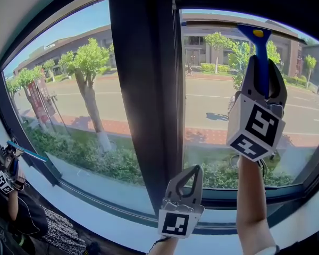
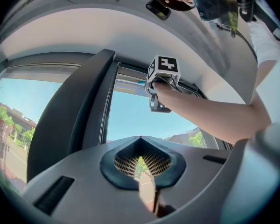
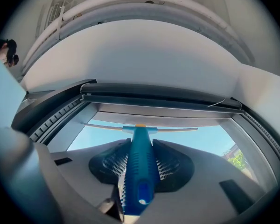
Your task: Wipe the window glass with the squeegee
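Head view, right claw (image 1: 262, 68): raised in the upper right of the frame, pinching the blue handle of the squeegee (image 1: 260, 47).
Head view, squeegee: its blade runs crosswise along the top of the right pane of window glass (image 1: 212, 110), just under the upper frame.
Head view, left claw (image 1: 193, 171): bottom centre, pointing up beside the foot of the dark centre post (image 1: 143, 89), well below the right claw.
Left gripper view, left claw (image 2: 141, 138): tips pressed together, holding nothing; sky and the centre post show beyond.
Left gripper view, right claw: upper centre, seen from behind at the end of a bare arm.
Right gripper view, right claw (image 3: 139, 141): closed on the squeegee handle, which runs up the middle.
Right gripper view, squeegee: blade level across the centre, near the top frame (image 3: 158, 99).
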Motion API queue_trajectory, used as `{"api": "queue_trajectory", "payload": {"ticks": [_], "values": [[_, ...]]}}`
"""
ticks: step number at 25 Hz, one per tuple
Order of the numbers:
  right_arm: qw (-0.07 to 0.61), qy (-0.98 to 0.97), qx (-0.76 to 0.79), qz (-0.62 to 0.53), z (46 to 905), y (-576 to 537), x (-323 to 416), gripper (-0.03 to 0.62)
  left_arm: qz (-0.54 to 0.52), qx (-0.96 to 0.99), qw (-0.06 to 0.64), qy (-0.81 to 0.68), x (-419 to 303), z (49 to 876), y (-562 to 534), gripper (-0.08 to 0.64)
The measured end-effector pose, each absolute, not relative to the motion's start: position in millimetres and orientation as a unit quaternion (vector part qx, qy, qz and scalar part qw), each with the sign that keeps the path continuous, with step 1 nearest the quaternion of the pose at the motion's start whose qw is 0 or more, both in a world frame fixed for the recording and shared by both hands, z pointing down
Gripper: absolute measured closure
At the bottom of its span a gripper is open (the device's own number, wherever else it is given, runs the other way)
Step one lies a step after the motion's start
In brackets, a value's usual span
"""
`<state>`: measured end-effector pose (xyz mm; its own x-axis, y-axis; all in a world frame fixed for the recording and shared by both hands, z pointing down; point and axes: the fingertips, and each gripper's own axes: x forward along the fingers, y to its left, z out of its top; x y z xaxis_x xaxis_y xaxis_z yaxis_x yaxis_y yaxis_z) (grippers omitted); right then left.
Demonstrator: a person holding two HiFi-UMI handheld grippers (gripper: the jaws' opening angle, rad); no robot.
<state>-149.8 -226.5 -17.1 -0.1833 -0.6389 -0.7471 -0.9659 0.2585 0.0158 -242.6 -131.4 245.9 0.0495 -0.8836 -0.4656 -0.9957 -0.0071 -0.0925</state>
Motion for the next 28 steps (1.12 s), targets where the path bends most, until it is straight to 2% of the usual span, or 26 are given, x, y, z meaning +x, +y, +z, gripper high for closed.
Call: {"api": "queue_trajectory", "payload": {"ticks": [9,14,21,28], "values": [[0.316,0.725,-0.555,0.258,-14.7,-228.4,-155.5,0.443,0.149,-0.695,0.187,0.678,-253.7,242.2,-133.5,0.566],[0.313,0.727,-0.555,0.257,-23.4,-270.0,-176.9,0.443,0.151,-0.697,0.181,0.678,-274.7,229.6,-174.5,0.566],[0.309,0.727,-0.557,0.256,4.6,-256.0,-179.5,0.443,0.150,-0.699,0.179,0.676,-278.1,248.1,-159.4,0.566],[0.302,0.729,-0.558,0.257,32.4,-240.3,-153.2,0.443,0.157,-0.704,0.165,0.672,-254.2,263.4,-150.0,0.566]]}}
